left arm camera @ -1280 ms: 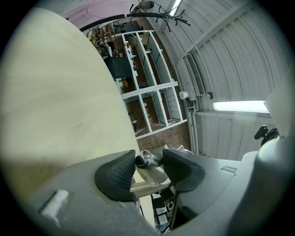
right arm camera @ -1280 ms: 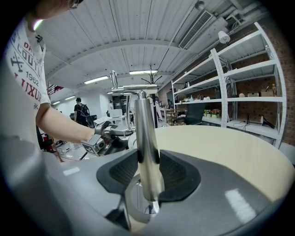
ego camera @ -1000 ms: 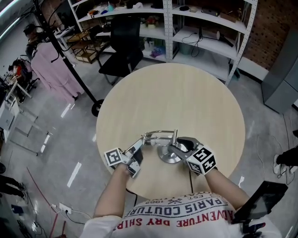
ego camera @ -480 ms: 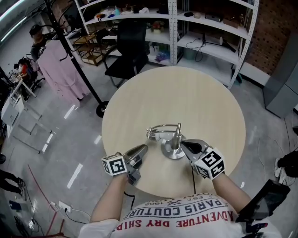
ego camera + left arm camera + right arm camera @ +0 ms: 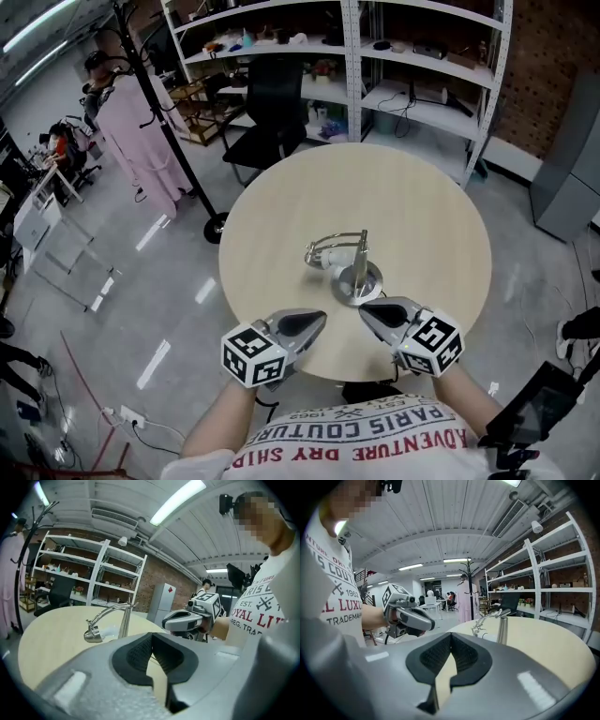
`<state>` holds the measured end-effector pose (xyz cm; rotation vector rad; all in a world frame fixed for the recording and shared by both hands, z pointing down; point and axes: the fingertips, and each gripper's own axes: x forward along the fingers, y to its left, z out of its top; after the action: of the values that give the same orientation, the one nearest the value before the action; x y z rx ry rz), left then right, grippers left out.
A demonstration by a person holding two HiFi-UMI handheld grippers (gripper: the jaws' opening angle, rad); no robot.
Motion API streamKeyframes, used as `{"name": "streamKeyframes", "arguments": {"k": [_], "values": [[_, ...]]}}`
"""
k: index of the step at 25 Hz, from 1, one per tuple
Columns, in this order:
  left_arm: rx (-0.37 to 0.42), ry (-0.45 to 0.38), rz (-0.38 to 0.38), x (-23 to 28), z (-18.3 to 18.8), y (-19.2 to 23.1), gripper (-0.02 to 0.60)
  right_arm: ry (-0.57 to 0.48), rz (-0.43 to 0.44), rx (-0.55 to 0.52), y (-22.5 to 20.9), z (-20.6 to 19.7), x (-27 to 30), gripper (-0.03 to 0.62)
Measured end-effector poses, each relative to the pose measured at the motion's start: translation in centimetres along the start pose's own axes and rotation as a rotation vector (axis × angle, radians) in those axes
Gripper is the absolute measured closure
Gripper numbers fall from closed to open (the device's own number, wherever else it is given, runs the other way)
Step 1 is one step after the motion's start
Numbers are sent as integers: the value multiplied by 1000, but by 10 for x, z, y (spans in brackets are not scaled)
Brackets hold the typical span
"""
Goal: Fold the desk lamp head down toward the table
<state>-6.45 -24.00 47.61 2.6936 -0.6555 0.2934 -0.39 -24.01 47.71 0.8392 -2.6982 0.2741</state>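
The silver desk lamp (image 5: 359,267) stands on the round wooden table (image 5: 394,197), its curved arm bent over and its head (image 5: 317,255) low, close to the tabletop. In the left gripper view the lamp (image 5: 123,620) stands ahead, its head (image 5: 93,634) hanging at the left. My left gripper (image 5: 319,321) and right gripper (image 5: 366,312) hover at the table's near edge, apart from the lamp. Both have just been closing and are shut with nothing between their pads: left gripper (image 5: 151,643), right gripper (image 5: 451,639). Each shows in the other's view.
A black office chair (image 5: 267,112) and white shelving (image 5: 412,56) stand beyond the table. A coat rack with a pink garment (image 5: 141,131) is at the left. A cable (image 5: 389,361) hangs by the table's near edge.
Both grippers have drawn back from the lamp to the near edge and lifted. Their jaws, open at the lamp before, have closed empty. The lamp stays folded.
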Motion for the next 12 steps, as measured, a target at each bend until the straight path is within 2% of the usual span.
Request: {"name": "streamKeyframes", "arguments": {"k": [6, 12], "values": [[64, 67, 53, -6, -13, -33, 581, 3, 53, 39, 35, -9, -11, 594], [57, 66, 29, -10, -20, -54, 581, -4, 50, 22, 57, -13, -21, 594]]}}
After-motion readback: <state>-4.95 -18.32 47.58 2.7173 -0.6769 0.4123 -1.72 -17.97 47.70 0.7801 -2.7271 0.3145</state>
